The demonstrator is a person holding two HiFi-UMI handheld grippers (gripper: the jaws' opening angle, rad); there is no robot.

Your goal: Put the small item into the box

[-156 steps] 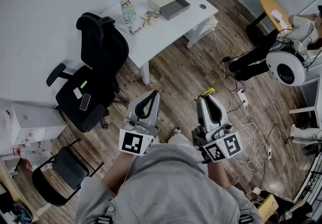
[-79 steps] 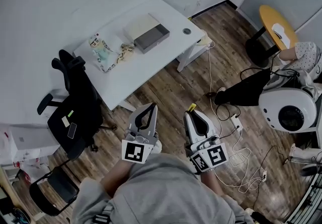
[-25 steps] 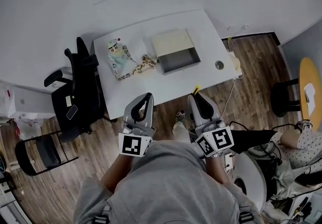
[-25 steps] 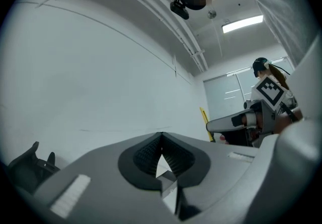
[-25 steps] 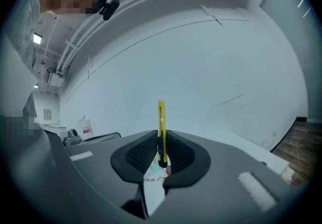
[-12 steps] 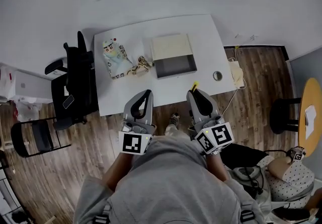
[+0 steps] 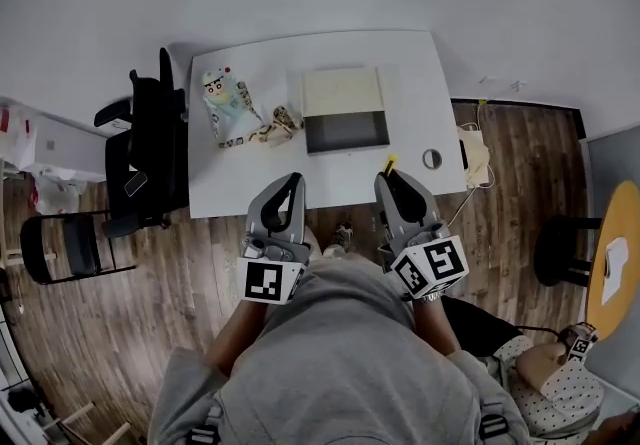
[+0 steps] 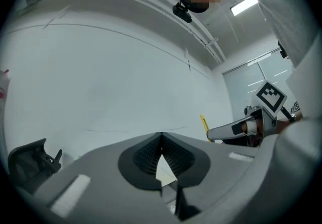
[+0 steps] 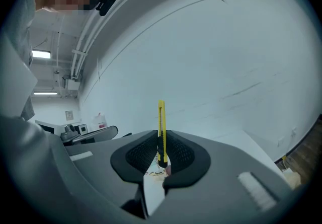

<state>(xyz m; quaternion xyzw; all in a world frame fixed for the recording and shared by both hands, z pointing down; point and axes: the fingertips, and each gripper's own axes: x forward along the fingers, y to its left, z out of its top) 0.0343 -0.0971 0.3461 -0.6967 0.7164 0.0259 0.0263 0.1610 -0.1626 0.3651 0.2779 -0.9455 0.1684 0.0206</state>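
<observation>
A white table (image 7: 405, 83) stands just ahead of both grippers. On it lies an open box (image 7: 345, 132) with a grey inside and a cream lid behind it. To its left are a small patterned item (image 7: 280, 121) and a cartoon-printed pouch (image 7: 226, 105). My left gripper (image 7: 294, 179) hovers at the table's near edge, shut with nothing between its jaws (image 8: 160, 136). My right gripper (image 7: 389, 179) is level with it, shut on a yellow utility knife (image 9: 161, 122) that sticks out past its tips (image 7: 389, 164).
A black office chair (image 7: 150, 148) stands at the table's left end, and a second dark chair (image 7: 70, 258) further left. A round cable port (image 7: 431, 159) marks the table's right corner. Wood floor lies below, with a yellow round table (image 7: 615, 253) at far right.
The view has swung round and closed in, so the table now sits square ahead of the grippers. Both grippers keep the same pose, and the right still holds the yellow knife.
</observation>
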